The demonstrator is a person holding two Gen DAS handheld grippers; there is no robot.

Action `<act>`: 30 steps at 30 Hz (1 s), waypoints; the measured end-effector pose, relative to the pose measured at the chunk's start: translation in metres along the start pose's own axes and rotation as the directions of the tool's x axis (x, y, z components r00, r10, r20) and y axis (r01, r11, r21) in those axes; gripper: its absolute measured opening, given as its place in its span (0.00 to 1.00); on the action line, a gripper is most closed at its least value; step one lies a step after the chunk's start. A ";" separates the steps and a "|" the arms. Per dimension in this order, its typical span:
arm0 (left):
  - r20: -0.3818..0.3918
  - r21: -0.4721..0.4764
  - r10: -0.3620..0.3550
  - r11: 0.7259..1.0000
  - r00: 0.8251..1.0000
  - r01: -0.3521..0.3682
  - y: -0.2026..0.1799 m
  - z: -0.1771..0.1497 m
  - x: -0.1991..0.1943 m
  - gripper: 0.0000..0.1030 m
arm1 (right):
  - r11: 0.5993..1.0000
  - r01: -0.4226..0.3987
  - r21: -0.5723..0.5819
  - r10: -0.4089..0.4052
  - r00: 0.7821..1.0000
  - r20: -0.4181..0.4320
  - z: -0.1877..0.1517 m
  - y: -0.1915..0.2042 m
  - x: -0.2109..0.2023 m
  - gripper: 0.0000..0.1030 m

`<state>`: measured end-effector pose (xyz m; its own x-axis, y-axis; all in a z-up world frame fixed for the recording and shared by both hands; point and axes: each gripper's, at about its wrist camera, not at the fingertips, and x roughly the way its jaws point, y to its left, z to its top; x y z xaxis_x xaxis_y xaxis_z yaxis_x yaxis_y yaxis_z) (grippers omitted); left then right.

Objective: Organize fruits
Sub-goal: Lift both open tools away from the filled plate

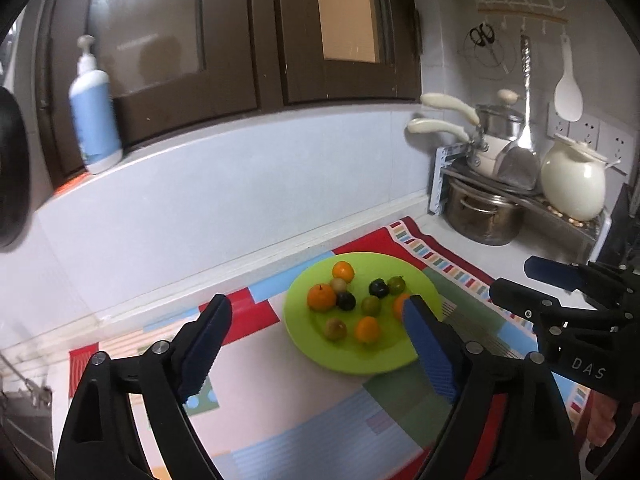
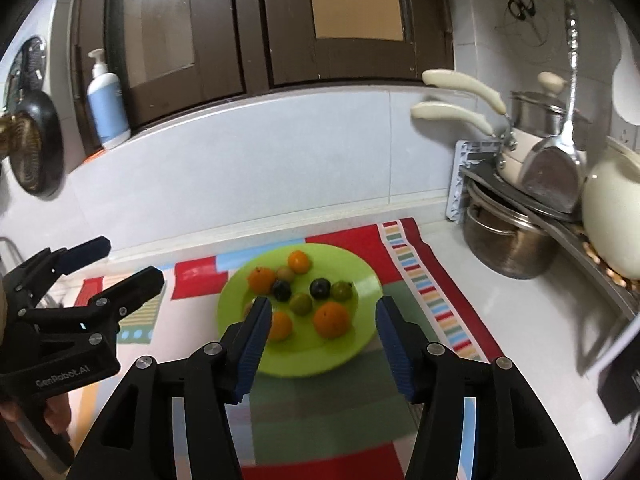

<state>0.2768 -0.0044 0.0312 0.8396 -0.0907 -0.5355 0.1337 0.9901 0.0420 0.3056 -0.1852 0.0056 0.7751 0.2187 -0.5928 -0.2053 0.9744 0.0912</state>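
A: Quick check, your left gripper. Fingers?

B: Spread wide, nothing between them, touching nothing. Blue pads bare. It hangs above the patterned mat, pointing toward the far wall, with the green plate ahead and to the right; its right fingertip overlaps the plate's right side in view.

A: Your right gripper?

B: Also released, fingers well apart, empty. You hold it over the near edge of the plate, aimed at the far wall. The two grippers sit side by side, apart, not touching.

A: Fruit?

B: All on the plate, which lies on the mat on the table. Four oranges: the largest orange nearest your right fingers. Two dark plums mid-plate. Several greenish fruits among them; one is half hidden behind your right gripper's left finger.

A: Anything else?

B: Steel pot and pans at far right, soap bottle on the ledge at far left.
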 end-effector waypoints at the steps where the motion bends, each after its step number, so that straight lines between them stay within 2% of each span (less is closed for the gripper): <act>1: 0.006 -0.003 0.001 1.000 1.000 -0.001 -0.001 -0.002 -0.007 0.88 | 1.000 -0.001 0.001 0.001 1.000 0.005 -0.002 0.001 -0.007 0.53; 14: 0.039 -0.003 0.024 1.000 0.999 -0.024 -0.020 -0.029 -0.080 0.95 | 1.000 0.019 -0.003 -0.019 0.999 0.036 -0.040 0.010 -0.089 0.53; 30: 0.047 -0.003 0.028 1.000 0.999 -0.028 -0.036 -0.059 -0.129 1.00 | 1.000 0.028 0.004 -0.028 0.999 0.020 -0.077 0.013 -0.139 0.53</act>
<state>0.1326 -0.0216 0.0486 0.8668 -0.0681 -0.4940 0.1090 0.9925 0.0545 0.1490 -0.2069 0.0272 0.7920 0.1926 -0.5793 -0.1811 0.9803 0.0782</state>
